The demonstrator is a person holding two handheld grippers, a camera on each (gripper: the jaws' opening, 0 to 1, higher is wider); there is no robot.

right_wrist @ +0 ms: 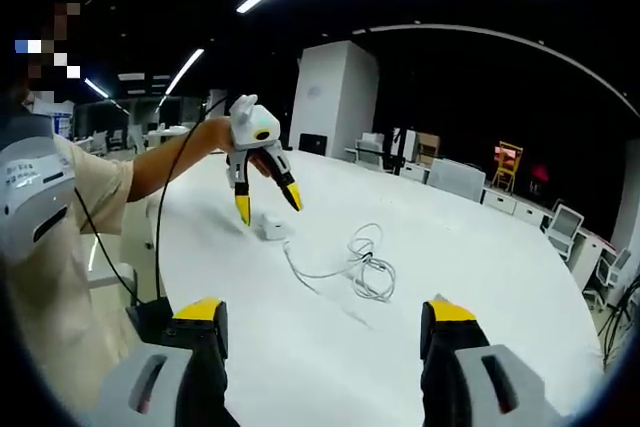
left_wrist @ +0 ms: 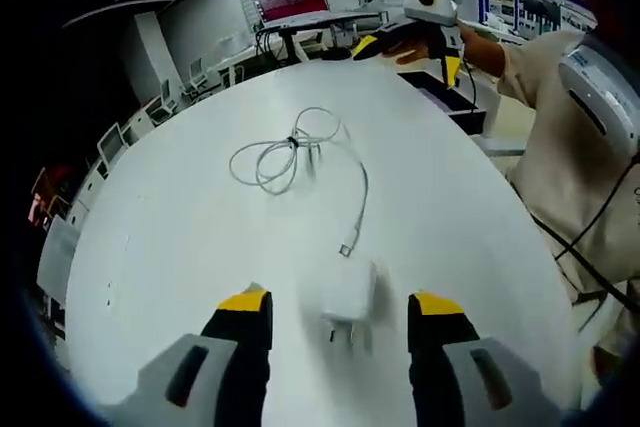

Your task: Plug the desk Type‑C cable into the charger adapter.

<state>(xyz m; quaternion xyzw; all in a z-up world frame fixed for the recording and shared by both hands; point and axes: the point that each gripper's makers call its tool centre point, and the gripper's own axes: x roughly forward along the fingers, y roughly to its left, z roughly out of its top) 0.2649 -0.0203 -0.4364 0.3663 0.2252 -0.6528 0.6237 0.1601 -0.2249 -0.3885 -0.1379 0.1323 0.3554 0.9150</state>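
A white square charger adapter (left_wrist: 349, 299) lies on the round white counter (left_wrist: 180, 237), just ahead of and between the yellow-tipped jaws of the left gripper (left_wrist: 340, 309), which stand wide apart and hold nothing. The adapter looks blurred in the left gripper view, its prongs pointing toward the camera. Just beyond it rests the free plug end of a thin white Type-C cable (left_wrist: 300, 152), whose length runs away across the counter into a loose coil tied at the middle. In the right gripper view the left gripper hangs over the adapter (right_wrist: 271, 227), with the cable (right_wrist: 362, 265) trailing off beside it. The right gripper (right_wrist: 325, 319) hovers above bare counter (right_wrist: 480, 247), jaws spread wide and empty. White office chairs (right_wrist: 562, 219) and desks line the dim room beyond.
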